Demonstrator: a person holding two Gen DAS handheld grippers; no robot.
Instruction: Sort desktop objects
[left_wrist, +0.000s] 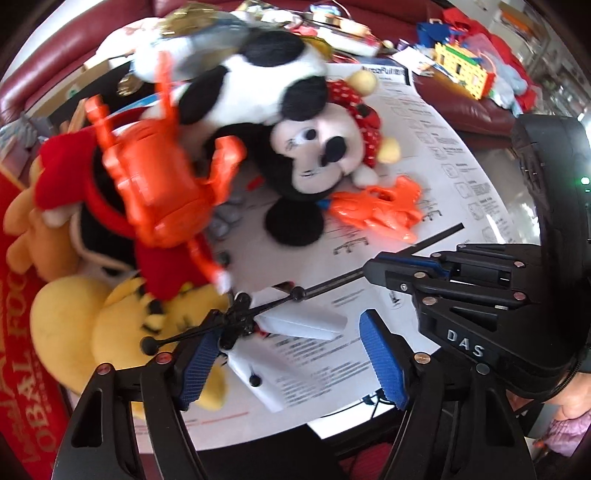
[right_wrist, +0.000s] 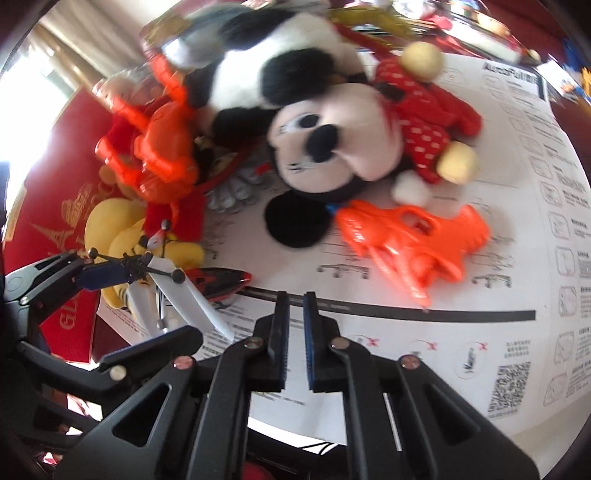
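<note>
A pile of toys lies on a white printed sheet (left_wrist: 424, 122): a Minnie plush (left_wrist: 317, 155), a panda plush (left_wrist: 258, 70), an orange plastic robot (left_wrist: 159, 184), an orange toy plane (left_wrist: 380, 210) and a yellow plush (left_wrist: 110, 332). A small toy helicopter (left_wrist: 258, 325) with white blades sits between the fingers of my left gripper (left_wrist: 291, 362), which stands open around it. My right gripper (right_wrist: 295, 306) is nearly shut and empty, low over the sheet in front of the orange plane (right_wrist: 410, 243). The helicopter's red body (right_wrist: 218, 282) shows in the right wrist view.
A red box (left_wrist: 22, 332) lies at the left under the yellow plush. A dark red sofa (left_wrist: 480, 107) with a yellow block toy (left_wrist: 465, 70) and clutter stands behind. The right gripper's body (left_wrist: 491, 302) is close on the right of the left gripper.
</note>
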